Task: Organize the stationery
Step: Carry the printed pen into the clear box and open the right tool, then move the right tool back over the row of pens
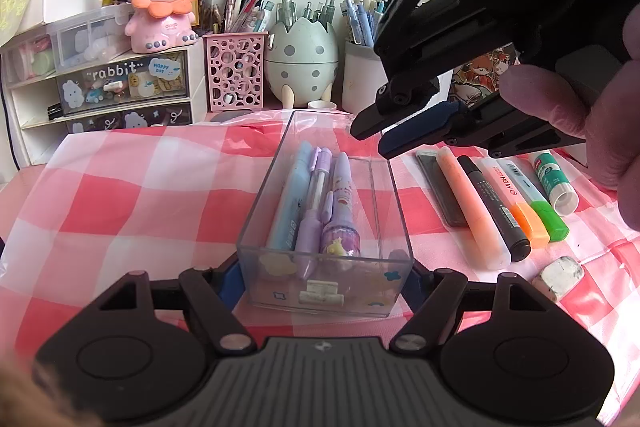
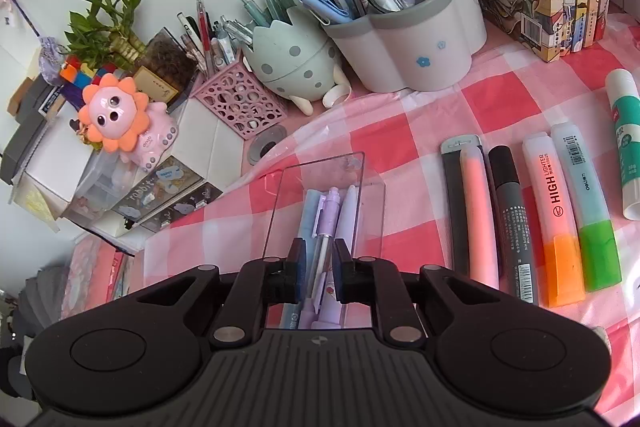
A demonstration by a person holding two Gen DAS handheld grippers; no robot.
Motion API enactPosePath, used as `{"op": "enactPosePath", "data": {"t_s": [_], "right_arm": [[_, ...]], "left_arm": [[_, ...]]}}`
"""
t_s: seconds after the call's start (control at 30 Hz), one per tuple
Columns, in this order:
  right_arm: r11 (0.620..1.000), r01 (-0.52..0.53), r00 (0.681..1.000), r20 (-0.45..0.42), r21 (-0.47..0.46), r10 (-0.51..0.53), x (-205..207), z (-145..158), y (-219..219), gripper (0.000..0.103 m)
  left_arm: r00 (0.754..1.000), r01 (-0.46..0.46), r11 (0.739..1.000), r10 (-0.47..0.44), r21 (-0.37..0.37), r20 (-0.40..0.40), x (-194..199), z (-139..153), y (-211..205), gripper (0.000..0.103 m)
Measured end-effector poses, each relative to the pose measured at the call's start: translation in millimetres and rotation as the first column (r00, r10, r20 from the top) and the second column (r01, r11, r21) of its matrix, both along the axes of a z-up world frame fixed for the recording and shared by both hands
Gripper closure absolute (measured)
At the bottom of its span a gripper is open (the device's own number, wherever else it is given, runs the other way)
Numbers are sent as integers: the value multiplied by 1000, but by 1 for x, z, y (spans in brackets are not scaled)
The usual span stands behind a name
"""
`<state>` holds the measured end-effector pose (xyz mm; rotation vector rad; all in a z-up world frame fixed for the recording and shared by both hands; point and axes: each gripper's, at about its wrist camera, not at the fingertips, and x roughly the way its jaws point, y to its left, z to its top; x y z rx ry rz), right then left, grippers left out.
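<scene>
A clear plastic box (image 1: 256, 219) sits on the checked cloth and holds a light blue pen (image 1: 292, 199), a purple pen (image 1: 318, 203) and a lilac pen (image 1: 342, 203). My left gripper (image 1: 324, 277) is shut on the box's near end, one finger on each side wall. My right gripper (image 2: 319, 263) hovers above the box (image 2: 372, 211), its jaws a narrow gap apart with nothing between them; it also shows in the left wrist view (image 1: 374, 143). The purple pen (image 2: 328, 223) lies below it.
Right of the box lie a dark case (image 2: 454, 211), a pink highlighter (image 2: 478, 219), a black marker (image 2: 514, 223), an orange highlighter (image 2: 554, 227), a green highlighter (image 2: 586, 211) and a glue stick (image 2: 626, 139). An eraser (image 1: 560, 277) lies nearer. Pen holders (image 2: 412, 55) and drawers (image 1: 120, 87) line the back.
</scene>
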<state>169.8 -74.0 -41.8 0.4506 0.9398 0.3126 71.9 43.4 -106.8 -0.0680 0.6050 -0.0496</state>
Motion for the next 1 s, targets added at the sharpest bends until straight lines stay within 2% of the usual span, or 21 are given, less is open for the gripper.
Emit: {"op": "enactPosePath", "data": {"t_s": [0.23, 0.43, 0.57, 1.0], "right_arm": [[1000, -8, 1000, 12, 3, 8, -2, 3, -3, 87], [1000, -17, 999, 45, -6, 17, -9, 11, -12, 78], [999, -1, 997, 73, -33, 3, -12, 14, -24, 68], [989, 68, 990, 130, -133, -50, -23, 8, -71, 47]], "left_arm": [[1000, 0, 1000, 0, 0, 0, 0, 0, 0, 54], [1000, 0, 1000, 0, 0, 0, 0, 0, 0, 54], [1000, 1, 1000, -1, -1, 0, 0, 0, 0, 54], [1000, 1, 1000, -1, 0, 0, 0, 0, 1, 54]]}}
